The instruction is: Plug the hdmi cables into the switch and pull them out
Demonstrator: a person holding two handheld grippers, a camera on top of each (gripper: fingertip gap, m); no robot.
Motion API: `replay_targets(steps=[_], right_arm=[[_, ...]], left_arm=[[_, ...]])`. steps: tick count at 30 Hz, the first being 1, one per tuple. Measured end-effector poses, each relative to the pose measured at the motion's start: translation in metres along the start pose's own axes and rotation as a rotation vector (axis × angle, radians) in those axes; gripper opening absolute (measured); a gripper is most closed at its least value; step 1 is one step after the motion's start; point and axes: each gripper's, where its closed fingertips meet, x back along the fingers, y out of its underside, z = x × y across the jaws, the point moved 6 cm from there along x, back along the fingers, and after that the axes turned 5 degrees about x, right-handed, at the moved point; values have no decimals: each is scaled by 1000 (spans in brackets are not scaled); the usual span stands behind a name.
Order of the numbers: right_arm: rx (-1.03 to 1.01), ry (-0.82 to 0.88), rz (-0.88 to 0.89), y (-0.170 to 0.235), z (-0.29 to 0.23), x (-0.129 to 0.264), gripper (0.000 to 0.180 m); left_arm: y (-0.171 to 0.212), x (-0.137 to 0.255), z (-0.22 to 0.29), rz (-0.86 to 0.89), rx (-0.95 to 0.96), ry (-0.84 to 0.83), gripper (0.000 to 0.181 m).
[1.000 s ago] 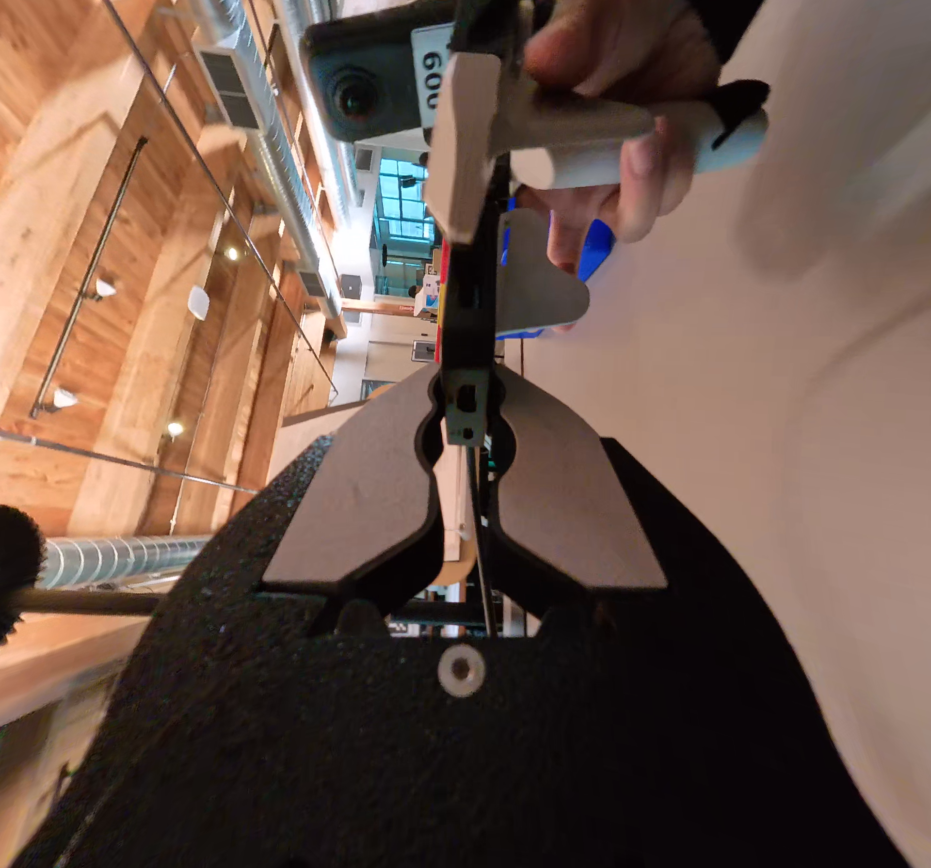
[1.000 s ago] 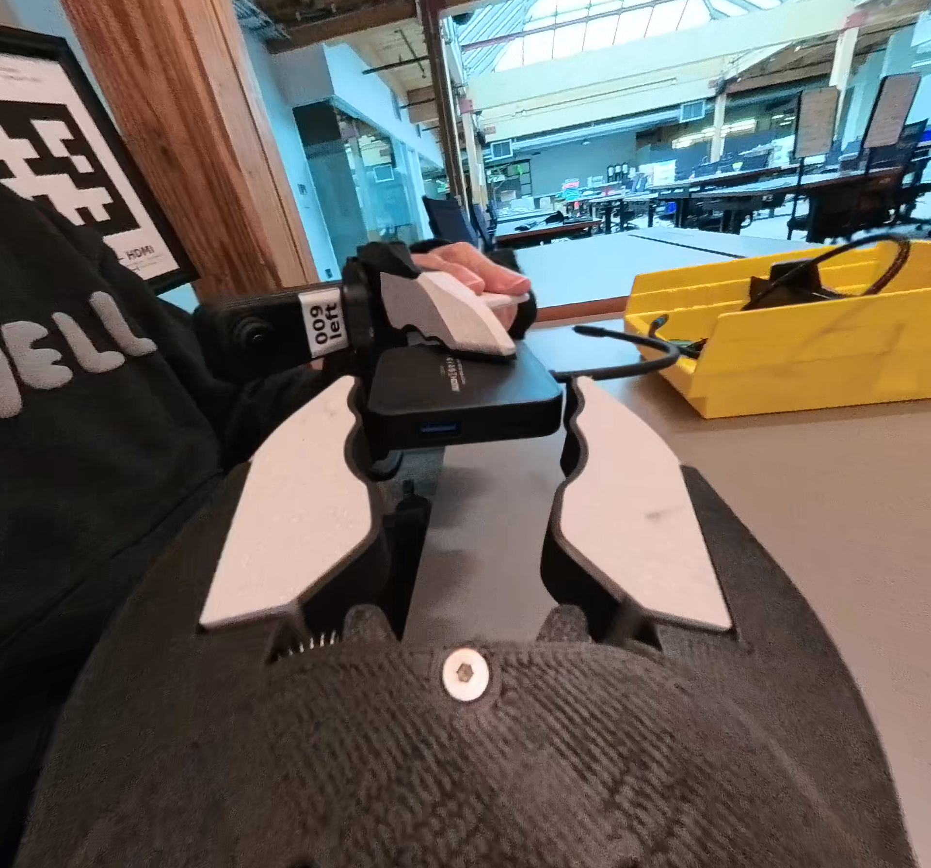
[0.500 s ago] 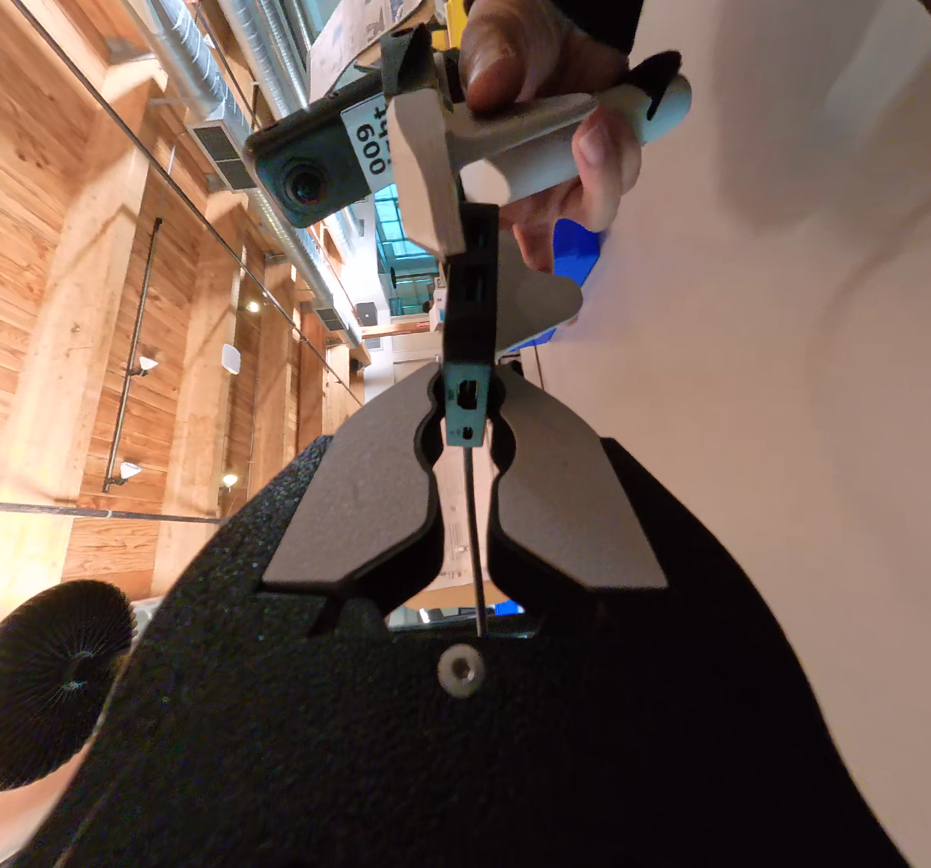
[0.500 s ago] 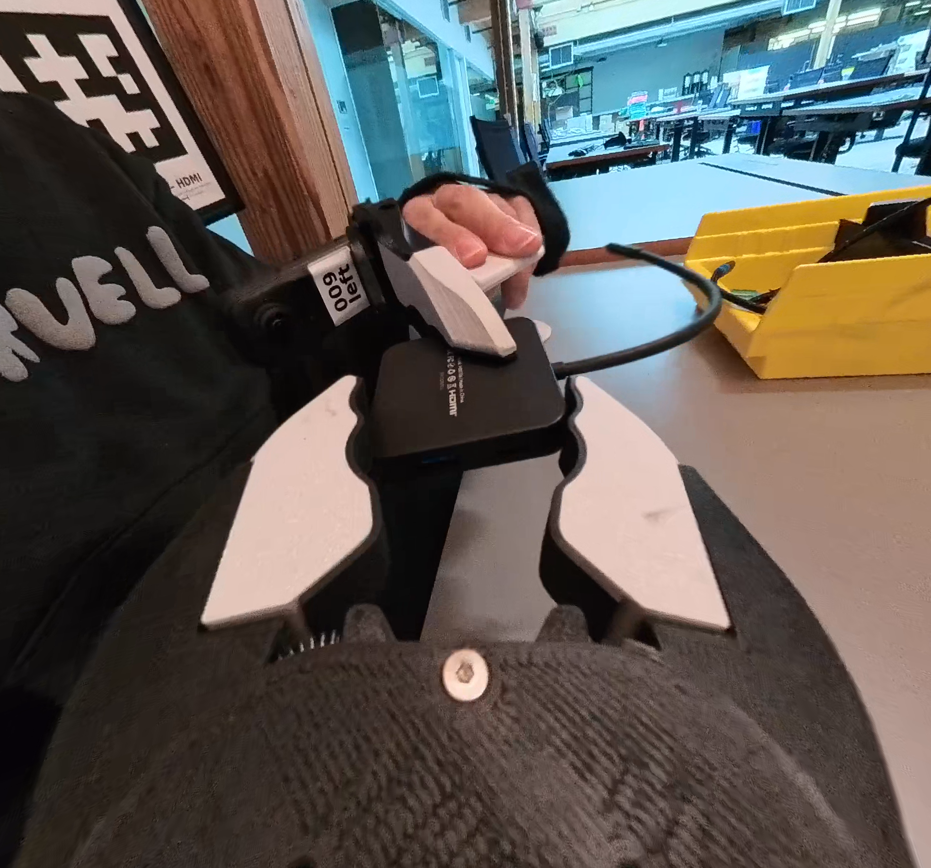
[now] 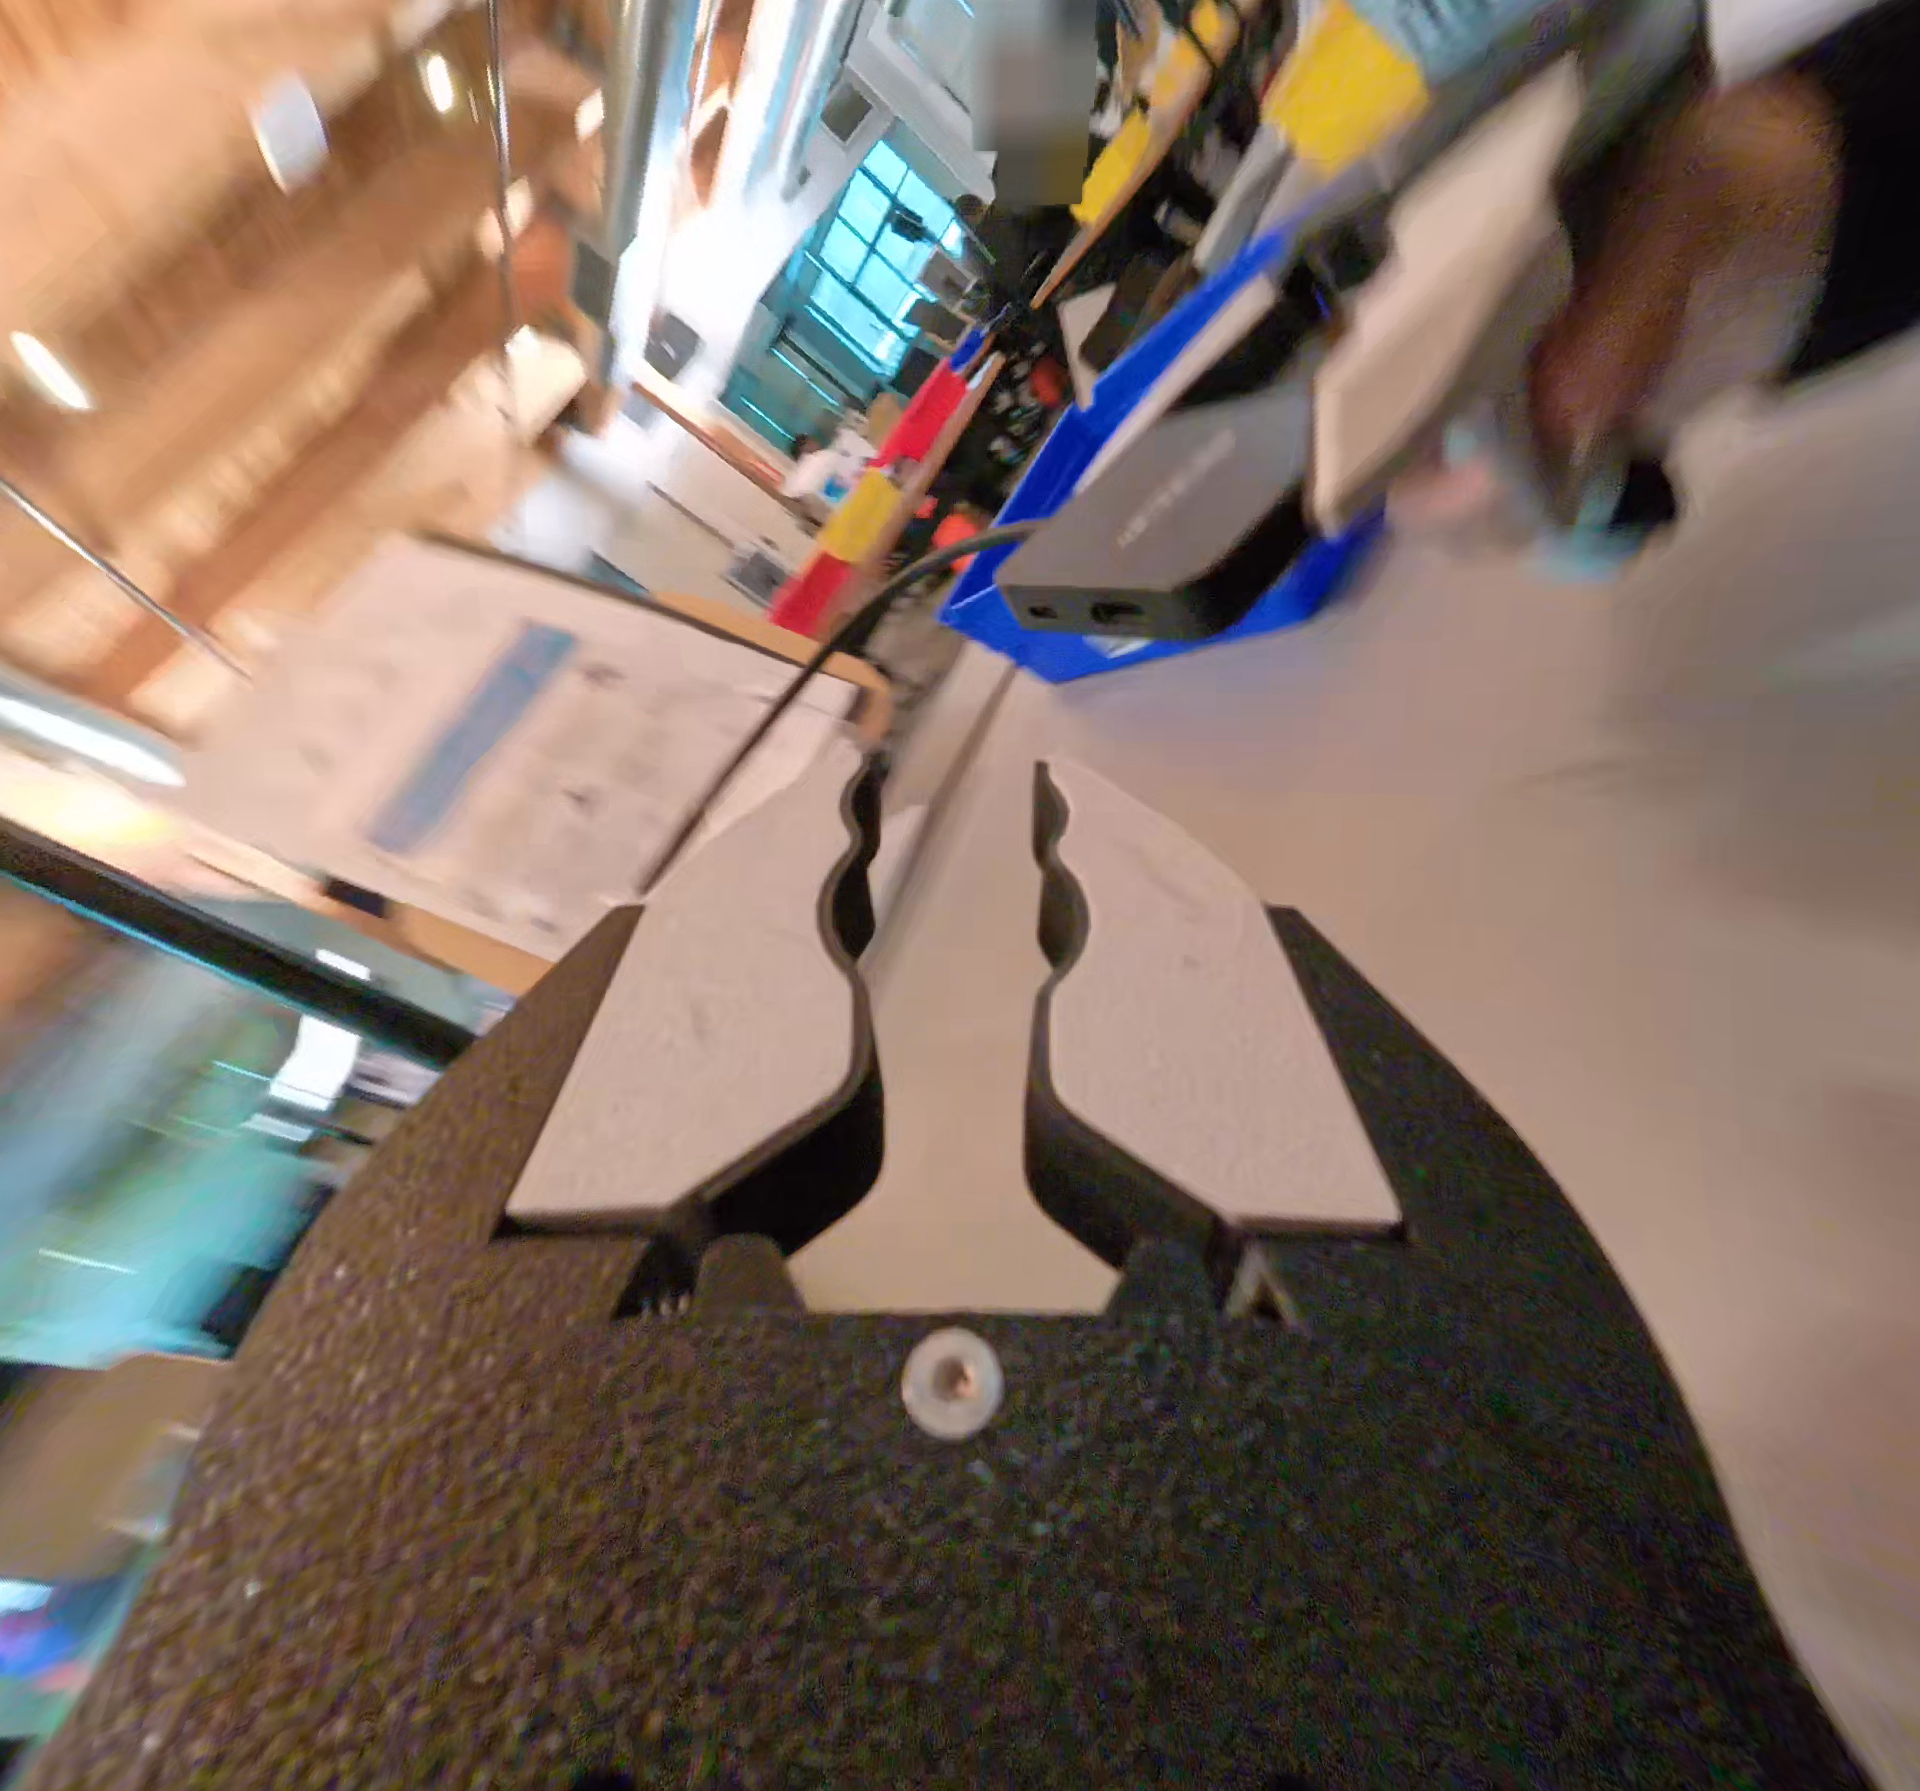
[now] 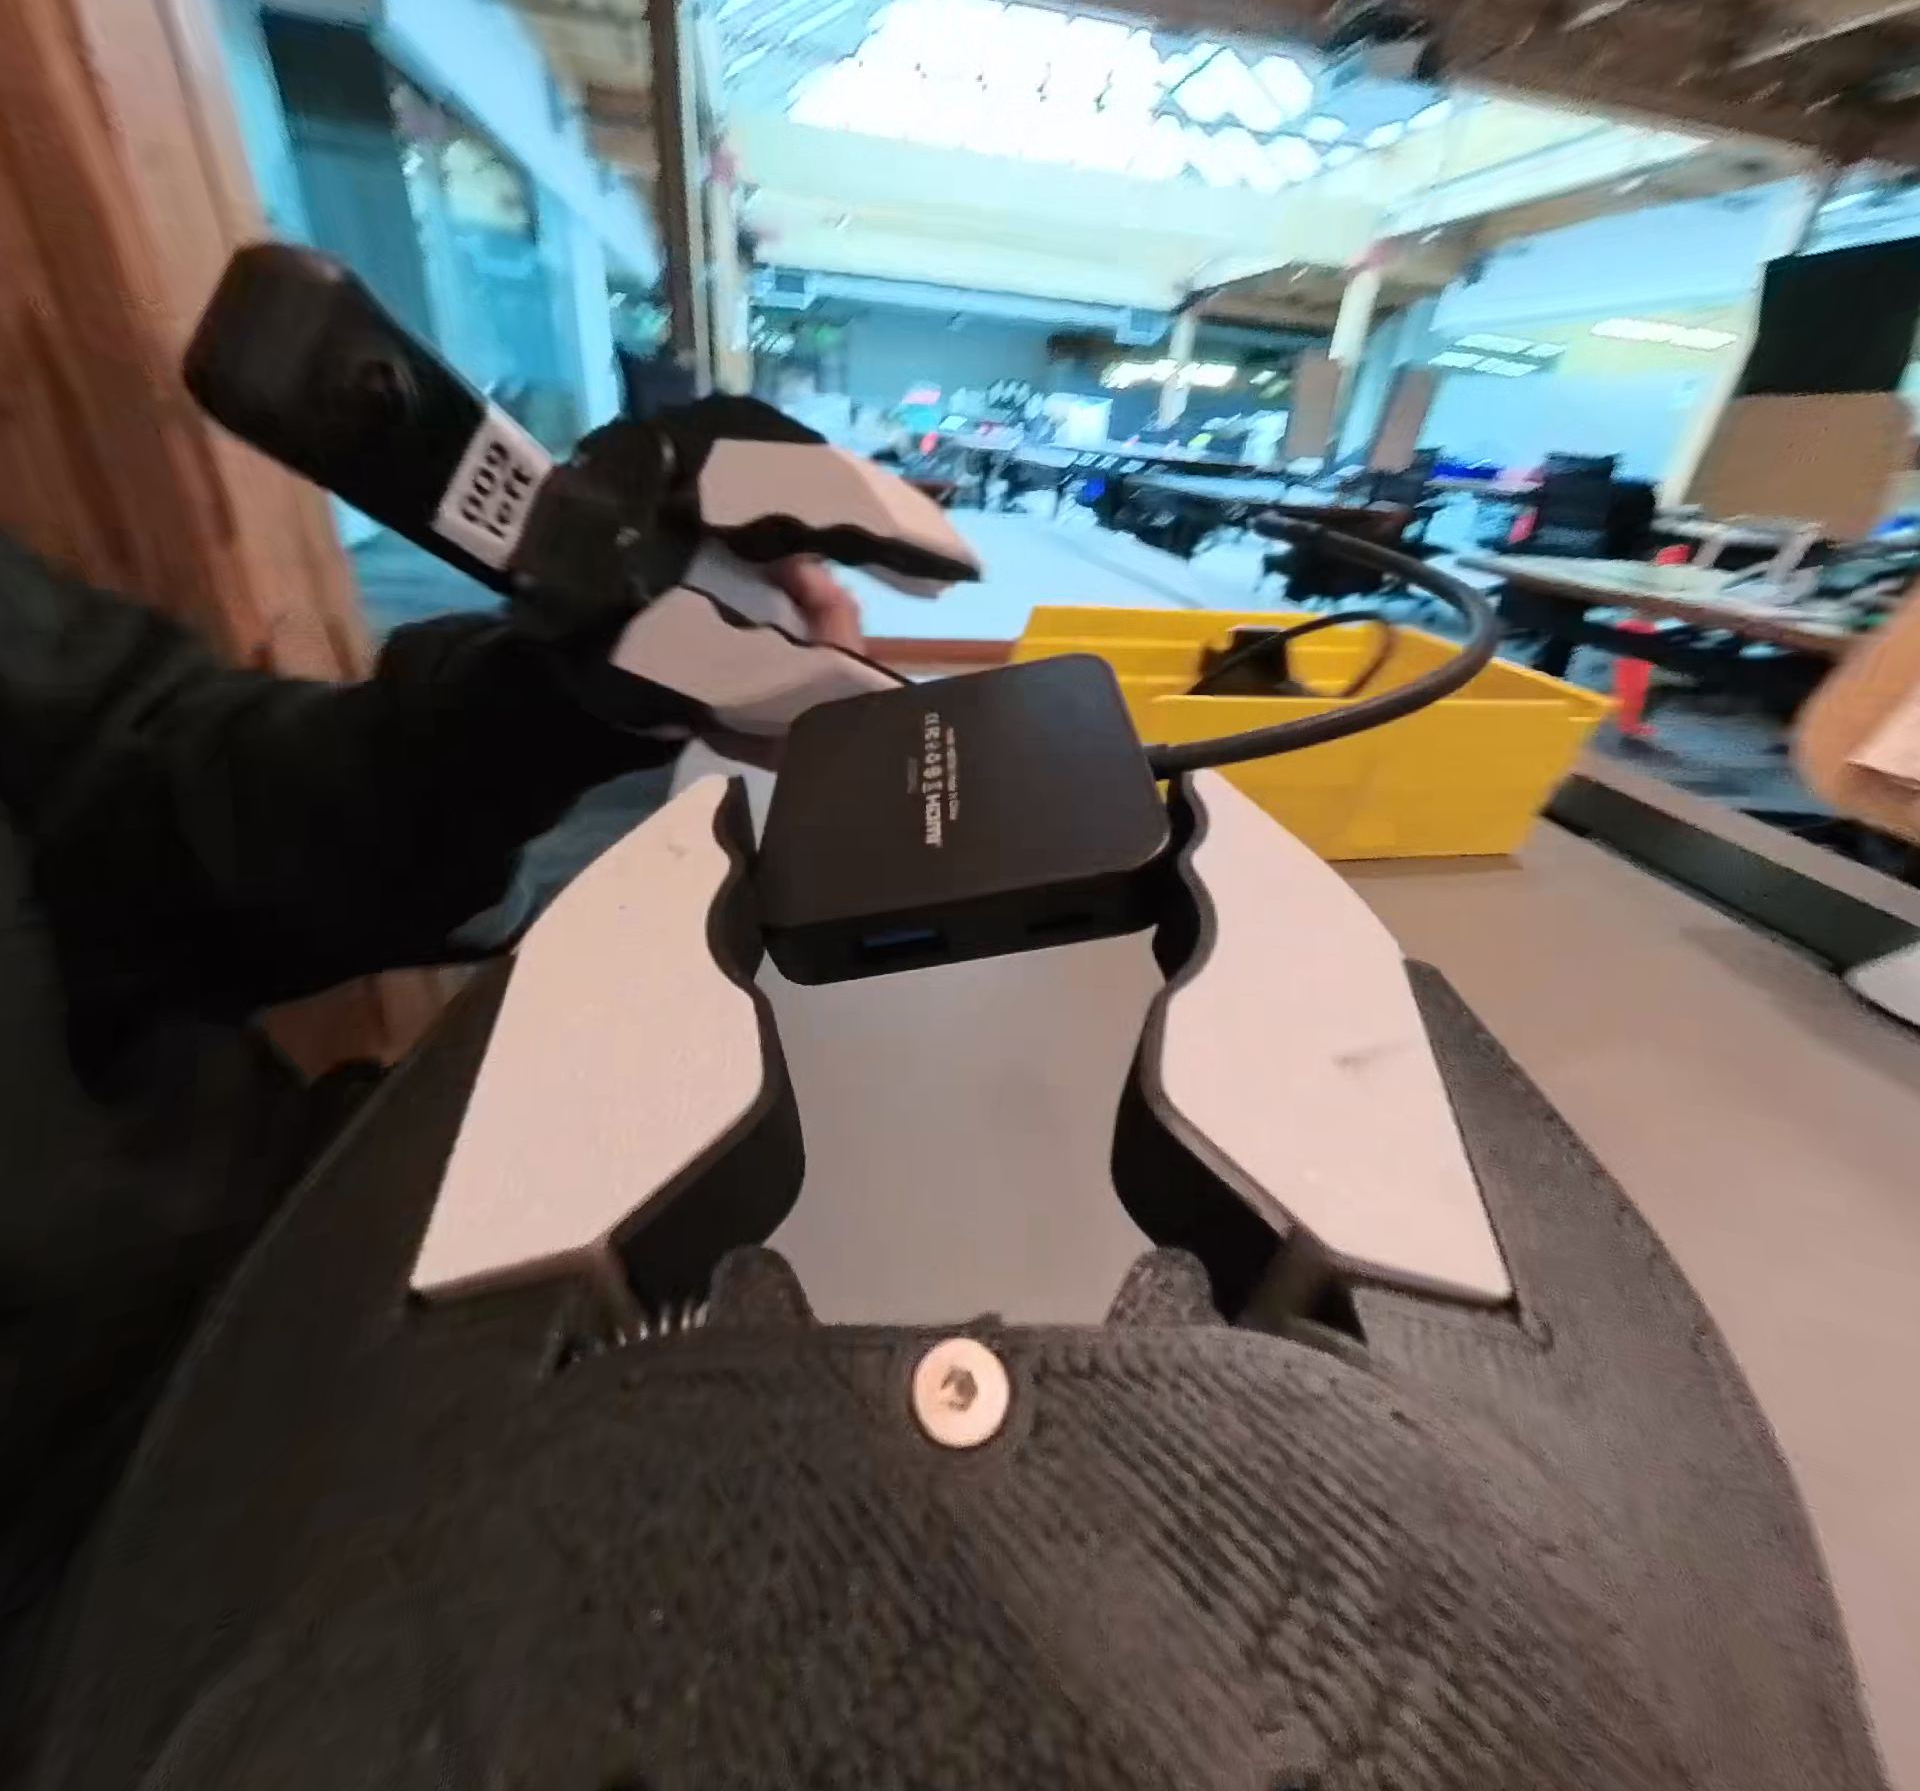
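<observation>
The switch (image 6: 961, 785), a flat black box with rounded corners, sits pinched between the fingertips of the right gripper (image 6: 961, 806), one finger against each of its side edges, held above the grey table (image 6: 1610, 1066). A line of pale print runs along its top face, and its near edge, facing back between the fingers, shows a blue port on the left and a narrow dark slot on the right. A black cable (image 6: 1382, 692) leaves the far right corner of the box, just past the right fingertip, and arcs up and over toward the yellow bin (image 6: 1382, 775) standing beyond the fingers on the table.

In the left wrist view the same switch (image 5: 1153, 536) shows ahead and to the right of the fingertips, well apart from them, with two small ports on its facing end and the cable (image 5: 831, 650) trailing off toward the left finger. A blue bin (image 5: 1101, 411) lies behind it.

The left gripper (image 5: 951, 796) has its fingers spread with nothing between them. In the right wrist view it (image 6: 914, 619) is up to the left of the switch, and a white sticker (image 6: 488, 494) with dark print marks its black camera body
</observation>
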Motion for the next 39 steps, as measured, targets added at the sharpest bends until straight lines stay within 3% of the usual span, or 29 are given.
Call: replay_targets(steps=[3,5,9,12,14,16,20,28,33,39], right_arm=[[21,107,89,13,11,8,76],[54,169,114,20,11,4,76],[205,152,44,25,-4,-16,76],[340,117,-11,21,-19,-28,76],[399,114,-65,24,-24,-34,76],[476,144,-96,29,-25,-35,76],[536,152,-145,36,-28,-33,76],[614,151,-217,30,-33,-32,79],[471,72,-190,34,-36,-33,87],[505,93,-199,35,-36,-35,87]], left_arm=[[-2,-5,-7,23,579,106,28],[0,-11,-1,25,894,221,39],[17,-21,10,-55,1175,325,53],[20,-24,23,-108,1295,477,50],[15,-23,28,-78,1381,602,21],[15,-22,30,-96,1450,666,14],[17,-21,35,-177,1484,714,14],[18,-20,37,-151,1619,813,13],[15,-21,44,-153,1629,897,14],[15,-22,45,-162,1635,875,13]])
